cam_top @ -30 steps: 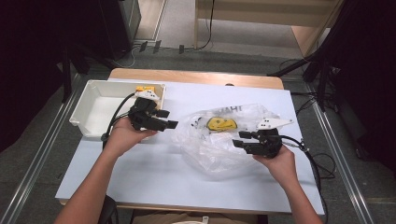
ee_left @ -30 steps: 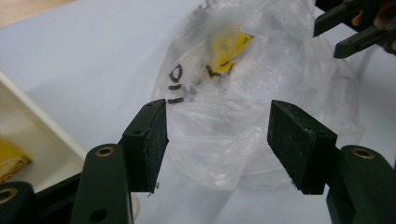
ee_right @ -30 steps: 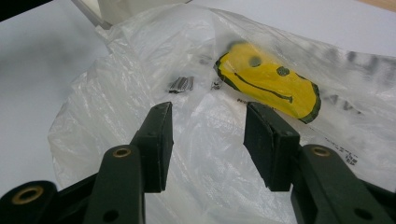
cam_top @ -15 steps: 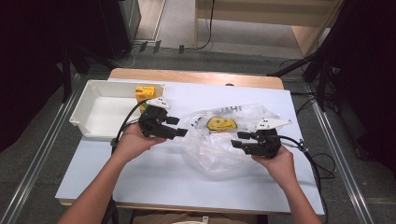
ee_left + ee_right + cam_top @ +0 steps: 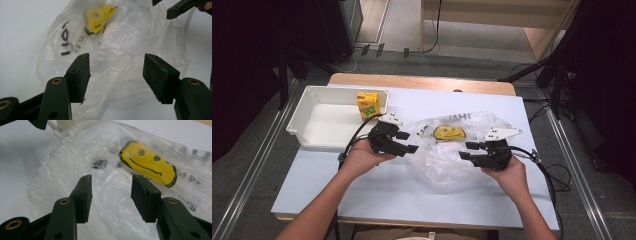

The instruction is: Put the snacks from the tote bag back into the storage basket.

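The clear plastic bag [image 5: 452, 150] lies crumpled on the white bench [image 5: 377, 195], right of the middle, with a yellow smiley print [image 5: 448, 133] on its far side and black lettering beside it. Both of the person's forearms come in from the near edge and angle outward, one to each side of the bag.

The left hand [image 5: 362, 157] holds the left gripper [image 5: 406, 144] at the bag's left edge. The wrist is bent so the jaws point rightward and lie roughly level over the bench. In the left gripper view the jaws stand spread, with the bag's rumpled film between and beyond the two pads [image 5: 81, 77], and neither pad presses on it that I can tell.

The right hand [image 5: 507, 172] holds the right gripper [image 5: 469, 151] at the bag's right side, jaws pointing leftward toward the other gripper. Its grey plate [image 5: 502, 133] sits on top, and a cable [image 5: 544, 172] trails off to the right. In the right gripper view its jaws are also spread, low over the film, the smiley print [image 5: 150, 167] just beyond the right pad [image 5: 143, 197]. Nothing is pinched.

Far left on the bench stands a white tray [image 5: 312, 137]. A yellow carton [image 5: 367, 104] stands upright in its far right corner, well apart from the bag.
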A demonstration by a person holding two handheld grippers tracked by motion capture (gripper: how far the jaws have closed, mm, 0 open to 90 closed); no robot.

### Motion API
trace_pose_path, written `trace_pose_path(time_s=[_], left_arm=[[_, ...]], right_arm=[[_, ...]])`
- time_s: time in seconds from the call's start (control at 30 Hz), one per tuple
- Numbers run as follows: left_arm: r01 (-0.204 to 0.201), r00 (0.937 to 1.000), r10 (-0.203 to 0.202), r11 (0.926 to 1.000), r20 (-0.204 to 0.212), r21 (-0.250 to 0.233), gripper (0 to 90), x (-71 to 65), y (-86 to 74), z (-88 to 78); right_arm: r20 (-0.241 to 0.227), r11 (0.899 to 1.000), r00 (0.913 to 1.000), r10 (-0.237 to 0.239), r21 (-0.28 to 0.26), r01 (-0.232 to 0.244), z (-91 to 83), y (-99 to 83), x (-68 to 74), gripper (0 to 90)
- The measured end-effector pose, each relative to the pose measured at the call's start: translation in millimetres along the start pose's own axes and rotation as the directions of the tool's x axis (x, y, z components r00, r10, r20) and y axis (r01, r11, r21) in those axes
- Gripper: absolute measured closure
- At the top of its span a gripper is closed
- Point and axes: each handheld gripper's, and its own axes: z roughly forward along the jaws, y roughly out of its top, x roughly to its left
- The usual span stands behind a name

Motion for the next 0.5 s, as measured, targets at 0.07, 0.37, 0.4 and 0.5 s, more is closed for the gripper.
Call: trace_pose_path(time_s=[0.07,0.37,0.4,0.5], left_arm=[[-0.006,1.0,0.006,1.0,-0.003,0.002,39.5,0.7,-0.5,0.6],[-0.012,0.9998,0.012,0.9999,-0.016,0.01,39.1,2.7,-2.3,2.9],[-0.013,0.9998,0.013,0.9999,-0.017,0.006,39.1,2.8,-2.3,2.9],[-0.02,0.9996,0.02,0.9998,-0.02,-0.009,39.2,2.0,-2.3,1.8]], right_arm=[[0.001,1.0,1.0,0.0,0.003,0.0,0.3,-0.1,-0.1,52.1],[0.007,1.0,0.9999,-0.011,0.005,0.011,0.2,-0.6,-0.9,51.4],[0.007,1.0,0.9999,-0.013,0.006,0.013,-0.1,-0.6,-1.1,51.4],[0.009,1.0,0.9998,-0.016,0.007,0.016,-0.8,-0.8,-1.2,51.3]])
